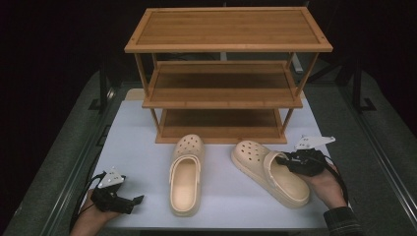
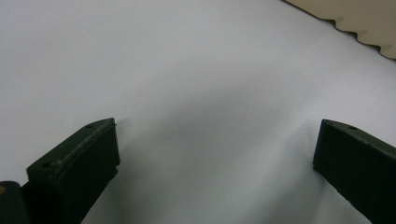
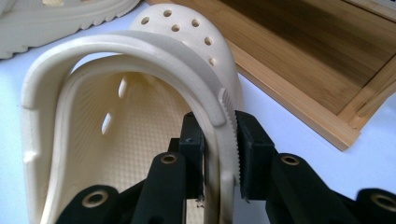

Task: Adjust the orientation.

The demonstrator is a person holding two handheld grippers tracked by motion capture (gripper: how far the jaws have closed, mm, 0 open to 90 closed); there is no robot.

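Note:
Two cream perforated clogs lie on the white table (image 1: 133, 147) in front of a bamboo shoe rack (image 1: 226, 44). The left clog (image 1: 187, 174) points at the rack, toe forward. The right clog (image 1: 269, 172) lies angled, toe toward the upper left. My right gripper (image 1: 281, 160) is shut on the right clog's side wall by the strap pivot; in the right gripper view the gripper (image 3: 219, 121) pinches the rim of that clog (image 3: 140, 116) from both sides. My left gripper (image 1: 137, 199) rests low at the table's front left, open (image 2: 218, 123) over bare white surface.
The rack has three shelves, all bare; its bottom shelf (image 3: 303, 56) lies just beyond the held clog. The left clog's sole edge (image 2: 364, 18) shows at the top right of the left gripper view. Dark floor surrounds the table.

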